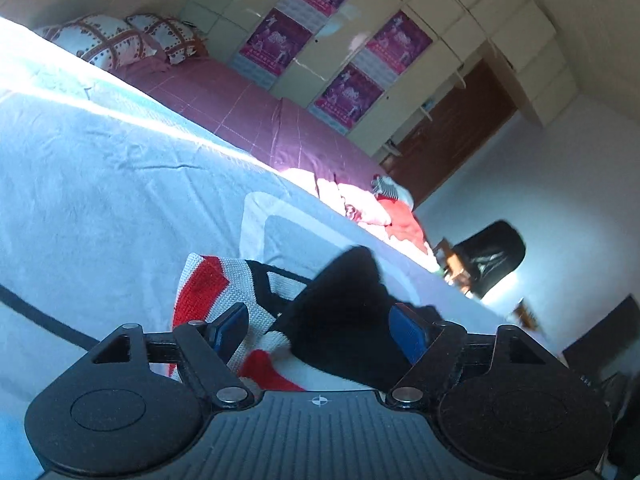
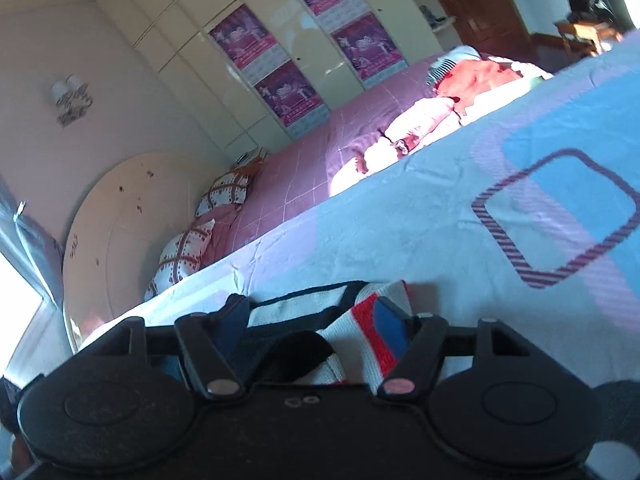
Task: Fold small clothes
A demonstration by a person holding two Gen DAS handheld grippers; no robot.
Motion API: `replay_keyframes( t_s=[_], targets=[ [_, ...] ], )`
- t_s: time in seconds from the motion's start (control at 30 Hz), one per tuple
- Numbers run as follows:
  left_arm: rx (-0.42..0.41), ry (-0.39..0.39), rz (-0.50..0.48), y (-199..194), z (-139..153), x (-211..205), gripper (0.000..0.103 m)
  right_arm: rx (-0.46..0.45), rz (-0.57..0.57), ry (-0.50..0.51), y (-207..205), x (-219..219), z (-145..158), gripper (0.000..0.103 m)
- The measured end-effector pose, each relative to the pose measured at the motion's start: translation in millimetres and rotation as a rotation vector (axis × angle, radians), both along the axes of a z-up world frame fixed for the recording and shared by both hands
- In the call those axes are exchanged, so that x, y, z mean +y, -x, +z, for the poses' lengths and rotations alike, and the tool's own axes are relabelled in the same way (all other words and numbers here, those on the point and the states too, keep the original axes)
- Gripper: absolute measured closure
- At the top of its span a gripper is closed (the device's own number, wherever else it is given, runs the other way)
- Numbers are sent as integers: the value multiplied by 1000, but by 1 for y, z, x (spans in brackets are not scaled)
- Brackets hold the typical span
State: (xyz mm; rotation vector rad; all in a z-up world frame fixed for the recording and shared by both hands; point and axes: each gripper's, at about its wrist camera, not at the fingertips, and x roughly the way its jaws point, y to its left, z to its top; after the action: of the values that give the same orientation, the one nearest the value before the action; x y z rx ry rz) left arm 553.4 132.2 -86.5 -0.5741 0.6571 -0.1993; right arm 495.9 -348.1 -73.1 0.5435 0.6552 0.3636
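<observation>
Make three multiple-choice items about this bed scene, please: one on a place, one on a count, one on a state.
1. Where does the knitted garment lie?
A. on the pale blue sheet
B. on the pillows
C. on the floor

2. How many pink posters hang on the wardrobe doors?
A. two
B. four
C. six

3. How do the jaws of the left gripper stand?
A. shut on the garment
B. open, with the garment between them
C. shut on nothing

Answers:
1 A, the red, white and black knit rests on the sheet just ahead of both grippers.
2 B, both views show four posters.
3 B, the blue pads stand wide apart around the cloth.
</observation>
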Motion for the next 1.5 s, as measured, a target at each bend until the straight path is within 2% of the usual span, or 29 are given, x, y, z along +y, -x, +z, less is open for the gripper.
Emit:
replay_keyframes(
  t_s=[0.03,0.1,0.13,0.23,0.3,0.33,0.37,0.4,0.43,0.47,0.5,0.53,0.6,0.77,0.8,0.87,1.0,1.07,1.17,1.2,1.23,1.27,1.33,1.43,1.47,1.5],
  targets=[
    [9,-57,-22,-1,2,-3,28,-7,16,30,-2,5,2,35],
    [36,-151,-53,-5,3,-12,41,-14,53,103,-4,15,4,35],
    [50,-193,-59,-7,3,-14,43,-15,76,143,-7,21,5,35],
    [64,-270,-59,-12,8,-20,52,-14,136,250,-15,42,4,36],
    [69,-293,-56,-13,9,-21,56,-9,169,362,-19,59,2,39],
    [71,-304,-52,-13,9,-23,59,-8,186,422,-21,69,0,46],
    [70,-326,-49,-12,10,-25,66,-10,195,467,-21,75,-1,50],
    [65,-341,-45,-10,11,-27,75,-20,199,498,-20,82,-2,62],
    [52,-341,-37,-8,10,-28,80,-33,207,513,-18,87,-1,75],
    [36,-348,-22,-4,10,-29,91,-44,204,537,-15,91,-1,82],
    [13,-348,-14,-1,11,-30,97,-57,203,561,-13,96,0,92],
    [-14,-345,-1,4,11,-31,97,-68,200,569,-12,99,2,96],
    [-58,-343,25,11,12,-32,98,-100,179,578,-9,99,6,98],
    [-197,-315,87,31,23,-24,98,-242,115,551,0,87,25,98],
    [-197,-322,103,31,23,-23,98,-265,104,550,-2,84,27,98],
    [-144,-332,130,26,18,-22,98,-245,79,572,-7,84,22,98],
    [-4,-324,154,7,1,-17,98,-69,83,606,-28,79,-10,98],
    [34,-344,137,-2,-1,-20,97,-67,78,595,-28,79,-9,95],
    [44,-334,127,-1,2,-18,94,-81,68,624,-23,80,-3,79],
    [40,-314,143,4,5,-15,85,-99,54,623,-18,78,2,73],
    [28,-318,174,11,11,-14,79,-123,45,623,-10,77,10,74],
    [-22,-356,196,19,21,-18,68,-153,52,619,-3,77,18,74],
    [-101,-394,163,26,33,-36,64,-206,98,608,6,87,29,73],
    [-128,-416,-47,12,38,-91,64,-198,248,586,1,128,29,76],
    [-140,-447,-107,9,36,-111,56,-191,294,585,-1,144,26,76],
    [-150,-486,-168,7,32,-132,34,-172,341,591,-3,160,20,76]
  ],
)
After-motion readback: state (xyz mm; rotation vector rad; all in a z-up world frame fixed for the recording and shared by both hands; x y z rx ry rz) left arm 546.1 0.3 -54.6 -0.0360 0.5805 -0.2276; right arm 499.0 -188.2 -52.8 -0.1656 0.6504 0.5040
